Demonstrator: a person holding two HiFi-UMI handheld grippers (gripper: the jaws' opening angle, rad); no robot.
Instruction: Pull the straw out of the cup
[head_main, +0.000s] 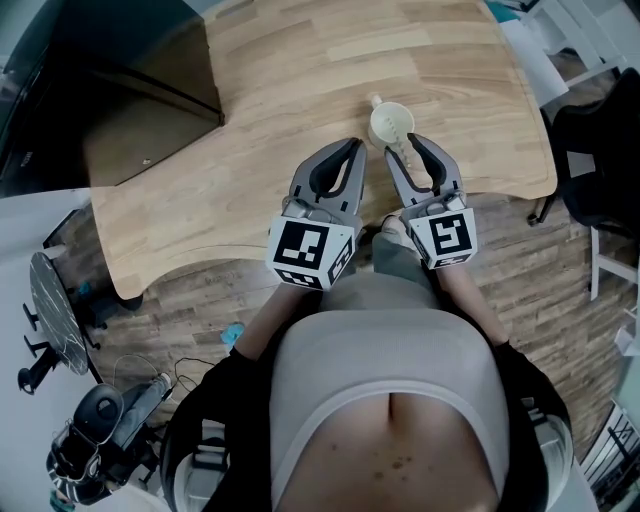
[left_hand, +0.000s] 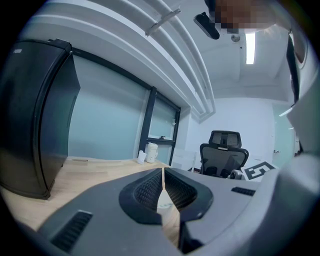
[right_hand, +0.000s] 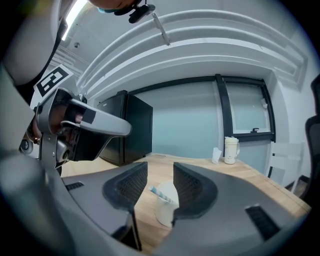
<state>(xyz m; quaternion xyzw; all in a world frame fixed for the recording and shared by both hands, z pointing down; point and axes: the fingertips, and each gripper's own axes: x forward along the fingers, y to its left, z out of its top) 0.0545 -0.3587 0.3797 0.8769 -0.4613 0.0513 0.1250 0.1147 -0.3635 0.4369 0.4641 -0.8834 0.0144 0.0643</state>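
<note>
A white paper cup (head_main: 391, 124) stands on the wooden table (head_main: 300, 80), near its front edge. A blue-and-white striped straw (right_hand: 161, 194) leans out of the cup (right_hand: 166, 206) toward the left in the right gripper view. My right gripper (head_main: 402, 147) hovers just short of the cup, its jaws open, and the cup and straw show in the gap between them (right_hand: 160, 172) without touching the pads. My left gripper (head_main: 352, 148) hangs beside it to the left, jaws shut with nothing in them (left_hand: 163, 172).
A black cabinet (right_hand: 125, 131) stands at the table's left side. A white jug (right_hand: 230, 150) and a small white object sit at the far edge by the window. A black office chair (left_hand: 223, 152) stands off to the right, beyond the table.
</note>
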